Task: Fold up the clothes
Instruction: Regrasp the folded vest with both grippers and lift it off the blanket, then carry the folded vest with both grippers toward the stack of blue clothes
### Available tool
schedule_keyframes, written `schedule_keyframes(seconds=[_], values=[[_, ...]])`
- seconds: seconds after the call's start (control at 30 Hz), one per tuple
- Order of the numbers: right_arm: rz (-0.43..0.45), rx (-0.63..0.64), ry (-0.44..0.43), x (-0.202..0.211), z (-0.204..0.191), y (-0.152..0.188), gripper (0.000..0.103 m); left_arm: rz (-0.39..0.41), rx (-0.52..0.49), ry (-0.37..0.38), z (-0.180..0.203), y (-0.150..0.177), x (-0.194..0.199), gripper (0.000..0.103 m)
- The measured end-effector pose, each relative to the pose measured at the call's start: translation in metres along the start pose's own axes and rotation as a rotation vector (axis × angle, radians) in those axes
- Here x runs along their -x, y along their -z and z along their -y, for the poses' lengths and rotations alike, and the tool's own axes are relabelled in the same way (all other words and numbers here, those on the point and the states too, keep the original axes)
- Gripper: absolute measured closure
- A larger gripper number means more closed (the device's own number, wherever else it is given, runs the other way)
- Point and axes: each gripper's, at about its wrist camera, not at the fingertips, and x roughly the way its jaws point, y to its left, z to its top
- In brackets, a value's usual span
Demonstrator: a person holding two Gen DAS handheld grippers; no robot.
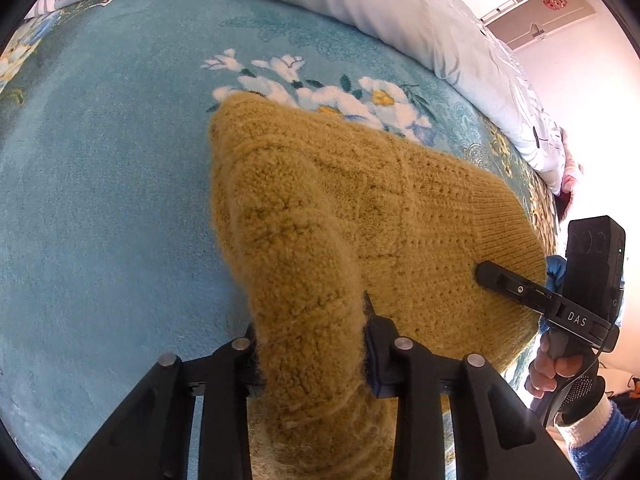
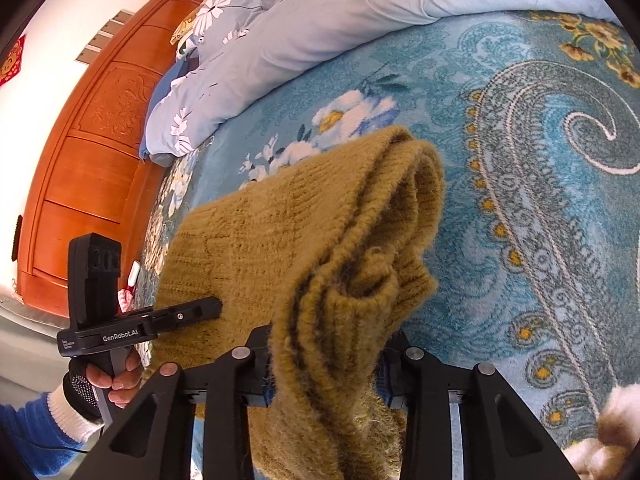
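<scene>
Sweater (image 1: 360, 208), mustard knit, is clamped in both tools: left gripper (image 1: 312, 344) pinches a bunched fold at lower centre; right gripper (image 2: 324, 360) pinches gathered ribbed layers likewise. Remainder drapes over the teal floral blanket (image 1: 100, 200), beside a pale duvet (image 2: 320, 12).

One mustard sweater (image 1: 360, 200), two grippers (image 1: 316, 344) (image 2: 324, 364), one blue floral blanket (image 1: 100, 160), one pale duvet (image 2: 320, 12)
</scene>
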Motion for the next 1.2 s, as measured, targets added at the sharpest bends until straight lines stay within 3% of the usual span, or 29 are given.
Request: schedule_keyframes(seconds=[0.2, 0.57, 1.2], values=[[-0.005, 0.027, -0.01, 0.01, -0.01, -0.002, 0.066, 0.041, 0.002, -0.001, 0.02, 0.007, 0.009, 0.071], [0.037, -0.008, 0.037, 0.052, -0.024, 0.011, 0.066, 0.011, -0.045, 0.051, 0.052, 0.008, 0.023, 0.071], [0.26, -0.17, 0.191, 0.236, -0.111, 0.073, 0.066, -0.043, -0.381, 0.203, 0.181, 0.008, 0.135, 0.071]])
